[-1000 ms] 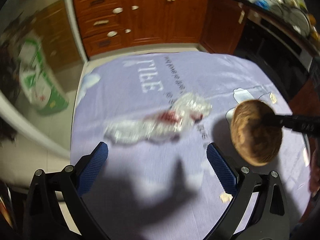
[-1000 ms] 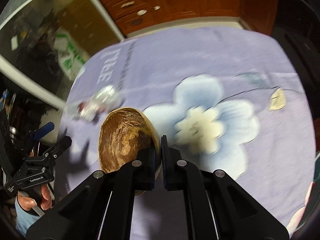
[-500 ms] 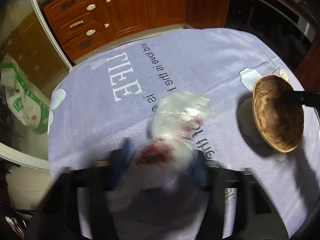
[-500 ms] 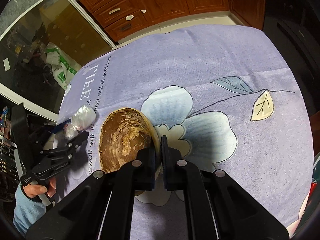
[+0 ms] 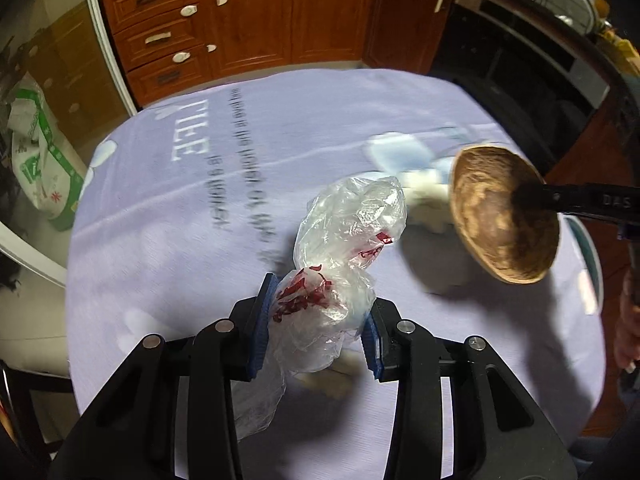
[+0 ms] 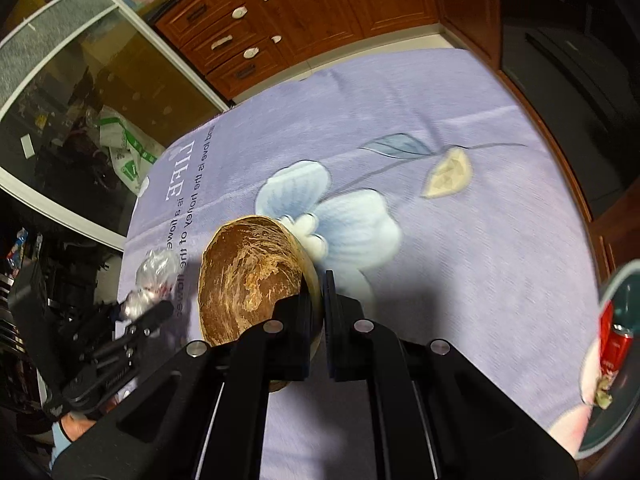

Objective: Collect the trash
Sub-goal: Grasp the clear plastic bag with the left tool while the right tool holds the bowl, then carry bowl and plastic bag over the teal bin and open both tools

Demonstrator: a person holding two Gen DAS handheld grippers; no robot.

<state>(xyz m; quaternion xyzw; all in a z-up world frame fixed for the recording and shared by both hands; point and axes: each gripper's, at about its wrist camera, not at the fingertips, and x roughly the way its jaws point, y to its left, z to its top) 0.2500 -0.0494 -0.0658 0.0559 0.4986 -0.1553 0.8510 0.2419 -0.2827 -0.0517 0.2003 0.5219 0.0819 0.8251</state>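
- Crumpled clear plastic bag [image 5: 340,264] with red print sits lower centre of the left wrist view, wedged between the left tongs [image 5: 316,324], bunching upward past the blue pads.
- Left tongs narrowed onto bag, lifted above the lilac tabletop [image 5: 200,208].
- Right tongs [image 6: 318,312] almost closed, pinching the rim of a brown wooden bowl [image 6: 248,276], centre frame.

Dim indoor light falls from above, warm on the wooden cabinets [image 5: 248,20] beyond the left gripper [image 5: 316,328]. Dark soft shadows lie on the purple cloth [image 5: 168,240] under and just ahead of both claws. The cloth's lettering smears with motion blur ahead of the left claw. Fisheye bending curves the edges; the corners go black. Glare glints on the plastic bag [image 5: 344,240].
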